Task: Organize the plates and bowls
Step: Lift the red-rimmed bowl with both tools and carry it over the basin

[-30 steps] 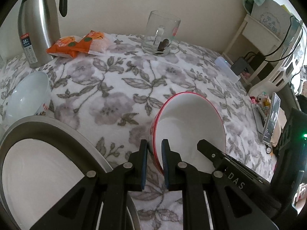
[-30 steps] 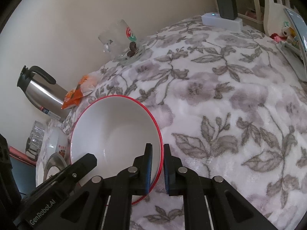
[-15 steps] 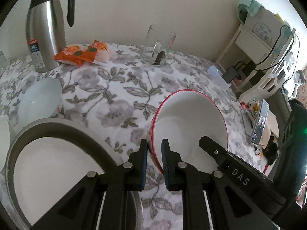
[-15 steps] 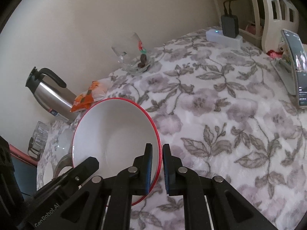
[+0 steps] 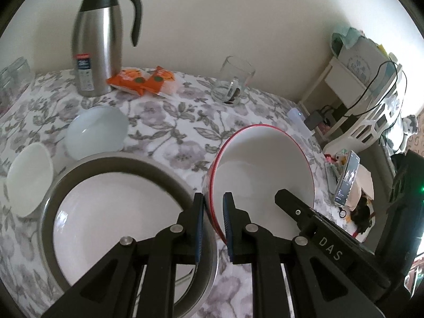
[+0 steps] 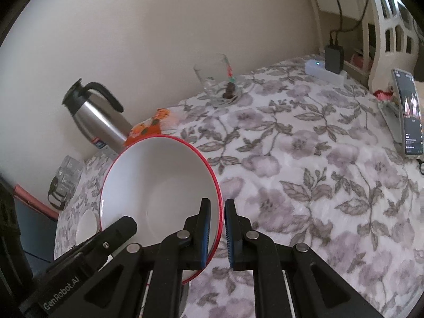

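Observation:
A white bowl with a red rim (image 5: 265,175) is held tilted above the flowered tablecloth by both grippers. My left gripper (image 5: 213,209) is shut on its left rim. My right gripper (image 6: 217,217) is shut on its right rim (image 6: 159,185). Beside the bowl's left edge lies a large white plate with a grey rim (image 5: 114,206). A pale blue bowl (image 5: 96,131) and a small white bowl (image 5: 29,179) sit farther left on the table.
A steel thermos jug (image 5: 98,39), orange snack packets (image 5: 144,80) and a glass mug (image 5: 233,84) stand along the back wall. A phone (image 6: 408,116) stands at the table's right edge; a power strip (image 6: 324,70) lies at the back right. Glasses (image 6: 63,180) stand at the left.
Both grippers have lifted the red-rimmed bowl higher and pulled back; more of the table, the thermos and the small bowls have come into view. The grips have not changed.

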Action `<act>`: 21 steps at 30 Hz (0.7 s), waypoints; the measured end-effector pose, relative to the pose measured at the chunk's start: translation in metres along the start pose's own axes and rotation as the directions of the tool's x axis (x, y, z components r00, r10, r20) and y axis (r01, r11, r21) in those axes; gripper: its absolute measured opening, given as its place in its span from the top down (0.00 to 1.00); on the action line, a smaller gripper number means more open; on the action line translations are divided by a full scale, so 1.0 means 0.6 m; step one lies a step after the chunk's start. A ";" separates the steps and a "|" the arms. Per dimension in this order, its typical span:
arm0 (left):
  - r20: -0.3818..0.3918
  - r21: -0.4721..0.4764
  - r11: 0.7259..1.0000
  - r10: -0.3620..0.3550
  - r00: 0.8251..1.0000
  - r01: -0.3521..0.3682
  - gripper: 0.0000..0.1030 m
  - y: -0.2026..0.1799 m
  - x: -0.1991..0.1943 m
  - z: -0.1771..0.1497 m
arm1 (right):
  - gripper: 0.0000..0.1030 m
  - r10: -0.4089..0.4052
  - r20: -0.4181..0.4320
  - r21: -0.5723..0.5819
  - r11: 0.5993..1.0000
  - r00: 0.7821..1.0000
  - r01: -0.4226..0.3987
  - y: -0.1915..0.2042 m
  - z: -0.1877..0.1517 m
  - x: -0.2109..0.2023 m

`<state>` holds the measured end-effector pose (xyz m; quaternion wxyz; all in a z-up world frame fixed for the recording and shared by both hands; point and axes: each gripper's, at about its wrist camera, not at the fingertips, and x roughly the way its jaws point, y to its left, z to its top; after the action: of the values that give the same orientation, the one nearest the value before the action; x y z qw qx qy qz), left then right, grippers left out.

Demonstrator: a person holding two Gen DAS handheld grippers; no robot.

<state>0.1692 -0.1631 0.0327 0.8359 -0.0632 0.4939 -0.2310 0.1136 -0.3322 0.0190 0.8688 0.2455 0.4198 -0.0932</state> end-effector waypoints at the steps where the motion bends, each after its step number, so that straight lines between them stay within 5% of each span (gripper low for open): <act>1: 0.005 -0.007 1.000 0.005 1.000 -0.005 0.86 0.006 -0.009 -0.004 | 0.88 -0.002 0.000 -0.013 1.000 1.000 0.002 0.009 -0.004 -0.004; 21: 0.015 -0.142 0.987 0.083 0.996 -0.080 0.86 0.136 -0.108 -0.072 | 0.88 0.051 -0.073 -0.135 0.989 0.996 -0.060 0.144 -0.108 -0.006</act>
<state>0.1327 -0.0566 0.0351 0.8432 -0.1046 0.5023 -0.1604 0.0988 -0.2254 0.0178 0.8708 0.2000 0.4481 -0.0315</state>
